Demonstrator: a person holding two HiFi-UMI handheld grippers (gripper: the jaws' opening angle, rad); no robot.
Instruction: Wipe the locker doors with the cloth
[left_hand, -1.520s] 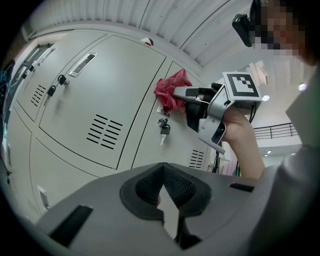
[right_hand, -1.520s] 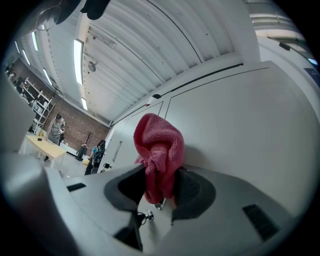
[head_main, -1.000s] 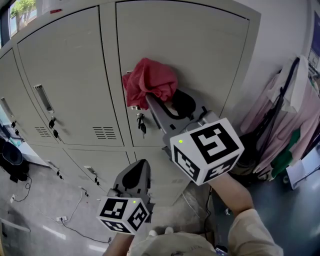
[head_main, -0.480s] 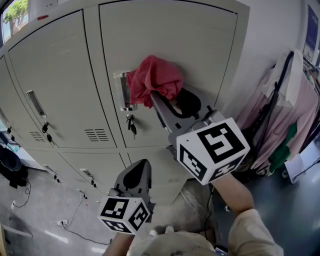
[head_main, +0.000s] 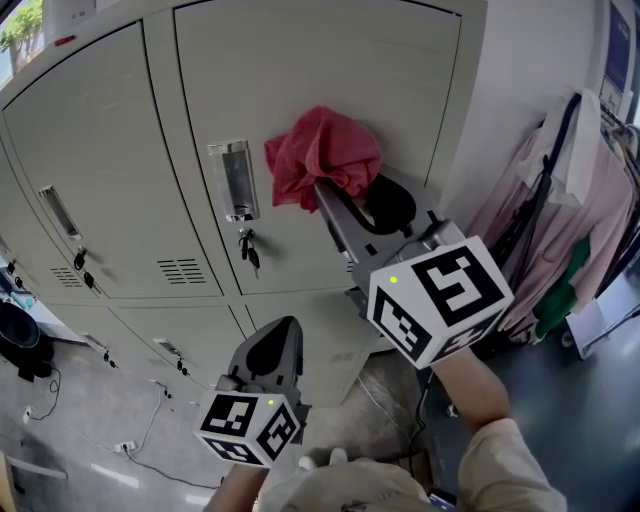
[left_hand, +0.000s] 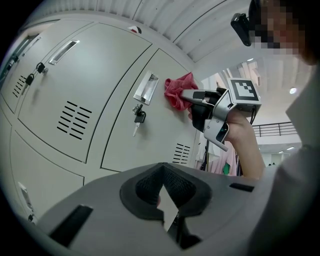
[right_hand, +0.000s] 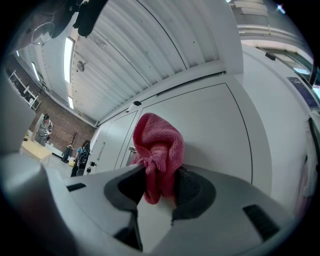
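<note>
A red cloth (head_main: 322, 155) is pressed against the upper right locker door (head_main: 330, 60), just right of its recessed handle (head_main: 232, 180). My right gripper (head_main: 335, 195) is shut on the cloth's lower bunch. In the right gripper view the cloth (right_hand: 159, 147) hangs folded between the jaws of the right gripper (right_hand: 159, 186), in front of the pale door (right_hand: 215, 130). My left gripper (head_main: 275, 335) hangs low and apart from the lockers, shut with nothing in it. The left gripper view shows the cloth (left_hand: 176, 90), the right gripper (left_hand: 192, 97), the handle (left_hand: 146, 87) and a key (left_hand: 139, 117) in the lock.
A neighbouring locker door (head_main: 90, 150) stands to the left, with lower lockers (head_main: 190, 330) beneath. Clothes (head_main: 570, 230) hang at the right by the wall. Cables (head_main: 150, 440) lie on the floor at lower left. People (right_hand: 82, 155) stand far off down the room.
The right gripper has dragged the cloth to the right across the door, off the handle, which now shows. The left gripper has stayed where it was.
</note>
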